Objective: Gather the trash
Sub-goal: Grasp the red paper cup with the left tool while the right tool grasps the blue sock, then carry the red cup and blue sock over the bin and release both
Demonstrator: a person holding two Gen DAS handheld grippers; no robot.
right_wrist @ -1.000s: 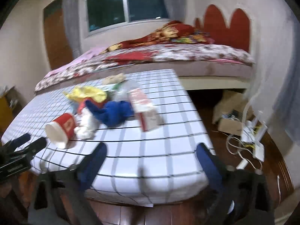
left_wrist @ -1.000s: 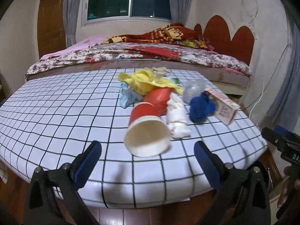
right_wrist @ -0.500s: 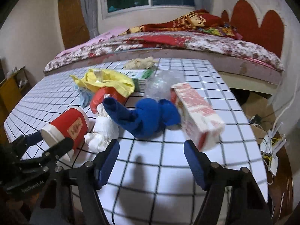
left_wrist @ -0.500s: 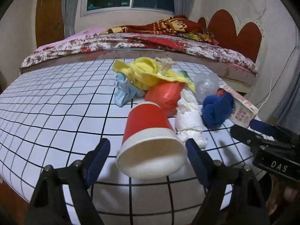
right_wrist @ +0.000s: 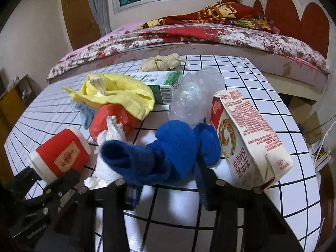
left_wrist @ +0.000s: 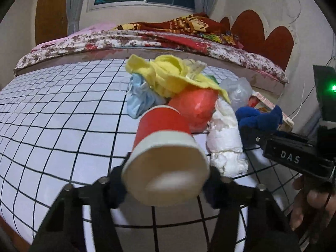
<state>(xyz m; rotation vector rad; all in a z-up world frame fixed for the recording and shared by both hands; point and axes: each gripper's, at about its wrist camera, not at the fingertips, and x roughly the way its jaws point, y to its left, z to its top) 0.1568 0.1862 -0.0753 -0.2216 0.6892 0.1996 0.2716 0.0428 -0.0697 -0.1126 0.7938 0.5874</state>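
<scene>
Grid-pattern table (left_wrist: 52, 126) under both jaws. Red paper cup (left_wrist: 166, 157) on its side between narrowing left gripper (left_wrist: 166, 185) jaws: crush or roll-out risk. Blue sock (right_wrist: 168, 153) between closing right gripper (right_wrist: 166, 189) jaws; snag on milk carton (right_wrist: 247, 138) just right, tissue wad (right_wrist: 111, 147) just left.

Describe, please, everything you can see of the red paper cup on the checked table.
The red paper cup has a white band round its rim and a pale inside; the right wrist view shows a red label on its side. It looks like coated paper, undented. It lies on its side on the checked table, mouth toward the left tool, whose jaws are closing on the rim from both sides. Behind it, a crumpled white tissue and a red plastic bag lie close.
</scene>
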